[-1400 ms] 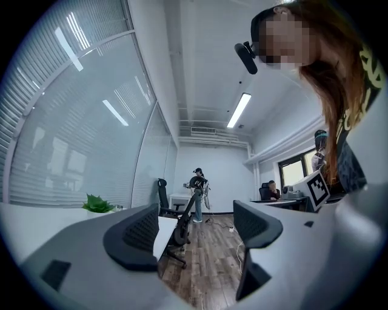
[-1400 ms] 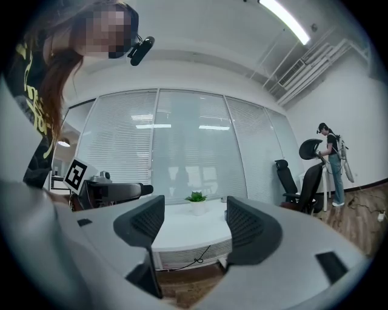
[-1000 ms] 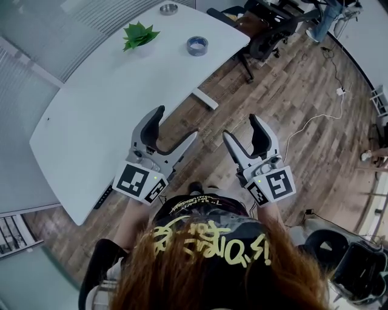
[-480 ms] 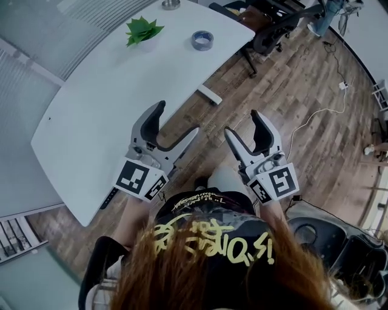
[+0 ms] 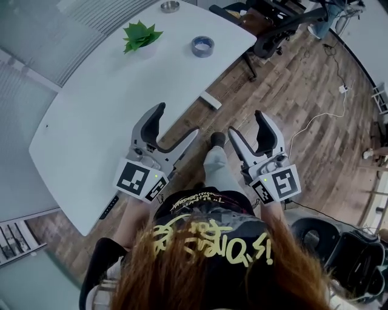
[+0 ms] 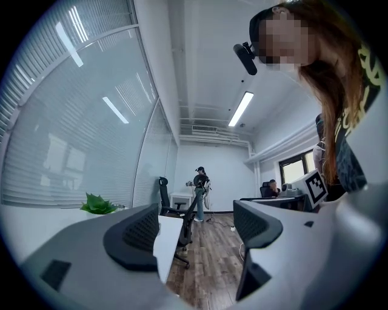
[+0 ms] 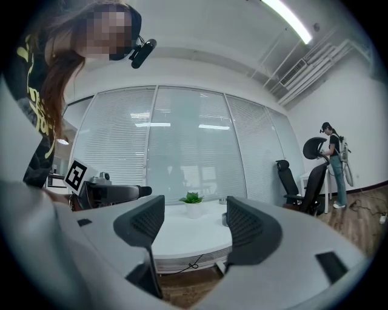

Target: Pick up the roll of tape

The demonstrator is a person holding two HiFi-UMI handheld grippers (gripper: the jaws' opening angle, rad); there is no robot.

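The roll of tape (image 5: 202, 46), a blue-grey ring, lies flat near the far right end of the white table (image 5: 103, 115). Both grippers hang over the wooden floor beside the table's near edge, well short of the tape. My left gripper (image 5: 176, 121) is open and holds nothing, and my right gripper (image 5: 247, 122) is open and empty too. In the right gripper view the open gripper (image 7: 194, 221) faces the table (image 7: 182, 239), and a small dark shape that may be the tape (image 7: 224, 218) peeks out beside the right jaw. In the left gripper view the gripper (image 6: 197, 224) points along the table's edge.
A potted green plant (image 5: 140, 36) and a small metal bowl (image 5: 170, 6) stand on the table's far part. Office chairs (image 5: 273, 30) crowd the table's right end. A white cable (image 5: 315, 121) lies on the floor. Another person (image 6: 200, 194) stands far across the room.
The person has stepped forward: a leg and shoe now show between the grippers, and the table sits slightly nearer. Both grippers stay open.
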